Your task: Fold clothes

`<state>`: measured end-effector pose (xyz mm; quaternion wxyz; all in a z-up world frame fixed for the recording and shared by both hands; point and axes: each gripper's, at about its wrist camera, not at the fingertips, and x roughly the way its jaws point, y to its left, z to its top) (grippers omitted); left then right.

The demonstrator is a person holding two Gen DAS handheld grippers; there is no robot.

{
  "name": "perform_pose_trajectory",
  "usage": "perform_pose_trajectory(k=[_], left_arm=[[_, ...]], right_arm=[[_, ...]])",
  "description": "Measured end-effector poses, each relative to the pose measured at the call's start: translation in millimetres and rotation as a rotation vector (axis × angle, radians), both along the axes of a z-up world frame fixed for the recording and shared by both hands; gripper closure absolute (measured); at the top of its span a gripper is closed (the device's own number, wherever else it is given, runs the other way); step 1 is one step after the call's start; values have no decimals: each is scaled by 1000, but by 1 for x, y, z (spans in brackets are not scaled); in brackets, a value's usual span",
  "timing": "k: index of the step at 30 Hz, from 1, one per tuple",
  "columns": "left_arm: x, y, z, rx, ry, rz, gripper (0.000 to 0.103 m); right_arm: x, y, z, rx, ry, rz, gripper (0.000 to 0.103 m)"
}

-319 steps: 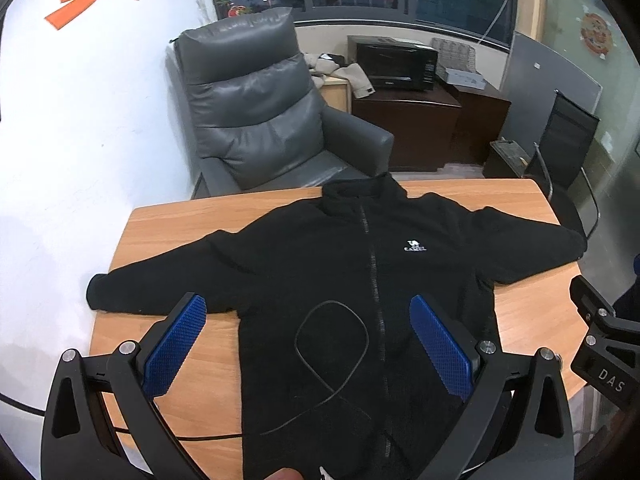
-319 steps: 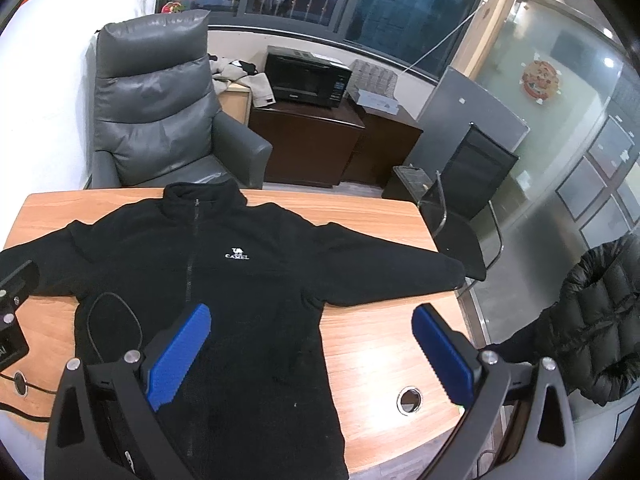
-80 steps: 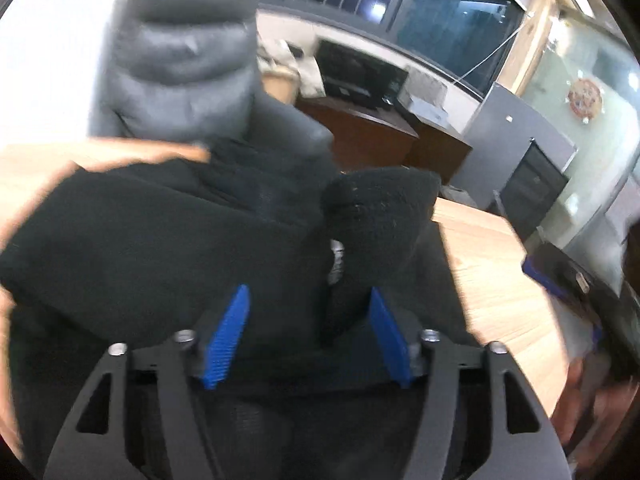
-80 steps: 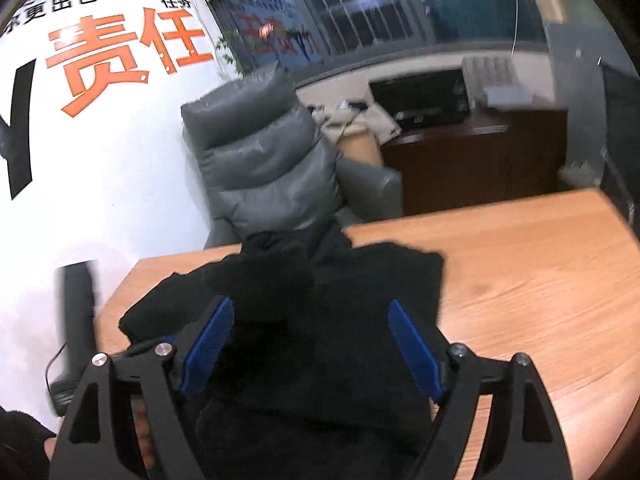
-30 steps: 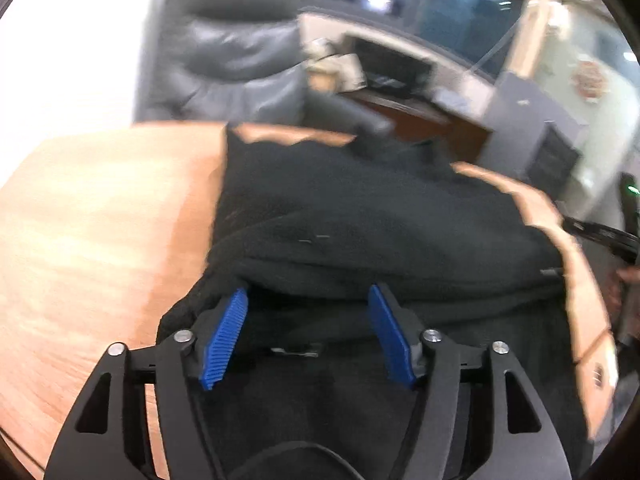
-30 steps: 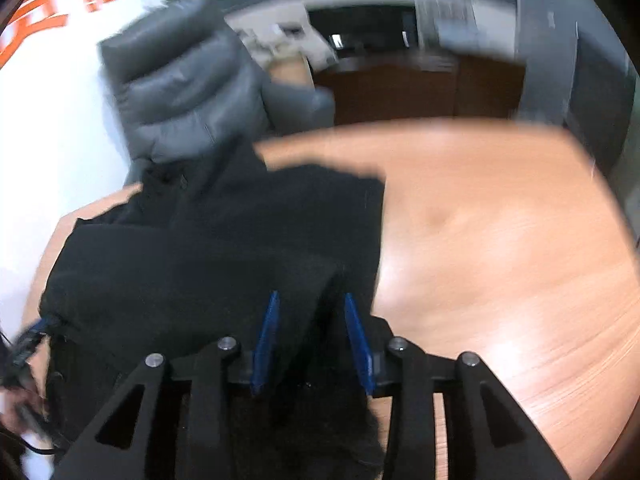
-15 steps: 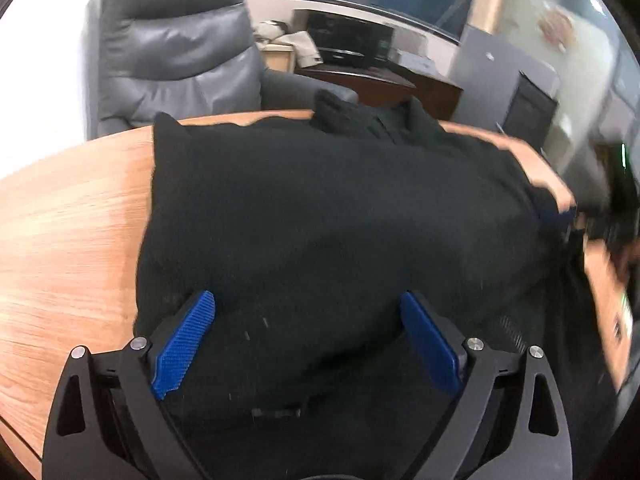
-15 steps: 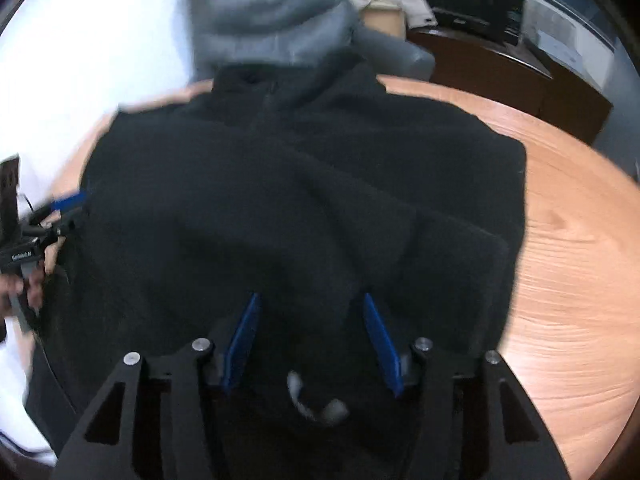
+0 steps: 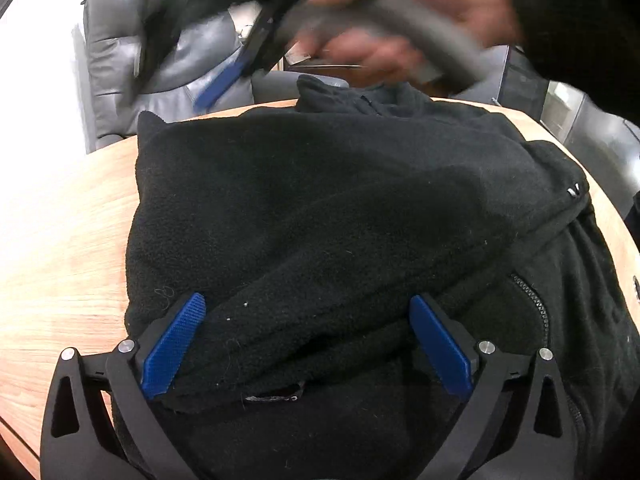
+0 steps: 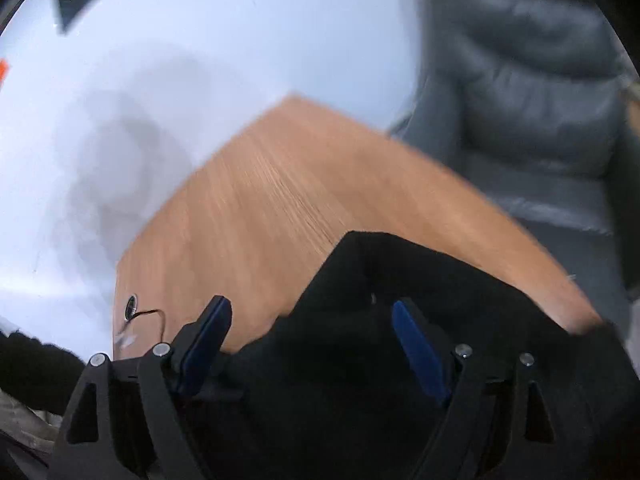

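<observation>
The black fleece jacket (image 9: 340, 208) lies on the wooden table (image 9: 60, 240), with both sleeves folded in across its body and its collar at the far side. My left gripper (image 9: 304, 332) is open, its blue pads on either side of the jacket's near fold. The right gripper shows blurred in the left wrist view (image 9: 224, 76), held in a hand above the jacket's far left corner. In the right wrist view my right gripper (image 10: 310, 340) is open over the jacket's corner (image 10: 400, 280); the fabric lies between the pads without being pinched.
A grey leather armchair (image 9: 120, 40) stands behind the table, also in the right wrist view (image 10: 540, 80). A cable hole with a thin wire (image 10: 132, 308) sits near the table's left edge. A white wall (image 10: 160, 60) is on the left.
My right gripper has swung from above the jacket's middle to its far left corner and has opened wider. My left gripper stays open at the near fold.
</observation>
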<state>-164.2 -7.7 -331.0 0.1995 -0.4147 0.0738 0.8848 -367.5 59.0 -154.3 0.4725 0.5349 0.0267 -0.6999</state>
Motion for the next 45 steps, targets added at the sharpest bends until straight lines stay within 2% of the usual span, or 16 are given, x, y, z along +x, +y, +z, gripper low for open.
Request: perform_pose_trajectory(k=[3, 5, 6, 9, 16, 18, 20, 23, 25, 29, 33, 35, 38, 40, 42, 45], left_arm=[[0, 0, -1, 10, 1, 0, 1], [0, 0, -2, 13, 1, 0, 1], [0, 0, -2, 13, 0, 1, 1], [-1, 0, -2, 20, -3, 7, 1], [0, 0, -2, 25, -2, 7, 0], [2, -3, 2, 49, -4, 6, 0], [5, -11, 11, 88, -3, 17, 1], [9, -19, 32, 157, 23, 28, 1], [9, -19, 46, 196, 50, 17, 0], [-23, -7, 33, 160, 21, 8, 0], [-32, 1, 5, 67, 7, -2, 0], [-33, 3, 5, 50, 4, -5, 0], [-36, 0, 11, 63, -9, -7, 1], [-35, -3, 15, 67, -5, -1, 0], [-34, -7, 11, 72, -17, 6, 1], [-24, -9, 10, 47, -9, 2, 1]], right_arm=[[-2, -14, -35, 70, -62, 51, 31], [-3, -19, -46, 52, -107, 82, 76], [-2, -18, -42, 25, -92, 75, 85], [-7, -9, -23, -77, -51, 23, 90], [-12, 13, -24, -113, -2, -121, 86], [-7, 32, -6, -160, 42, -201, 75], [13, 63, 23, -179, 134, -275, 40], [64, 106, 62, -165, 301, -324, 35], [107, 139, 74, -84, 385, -353, 28], [185, 189, 46, 176, 406, -475, 28], [218, 251, -15, 315, 267, -698, 31], [232, 284, -25, 298, 272, -761, 45], [243, 324, -5, 314, 316, -838, 44], [254, 345, 6, 251, 324, -867, 36], [263, 360, -2, 287, 300, -845, 35], [274, 367, -2, 316, 337, -794, 35]])
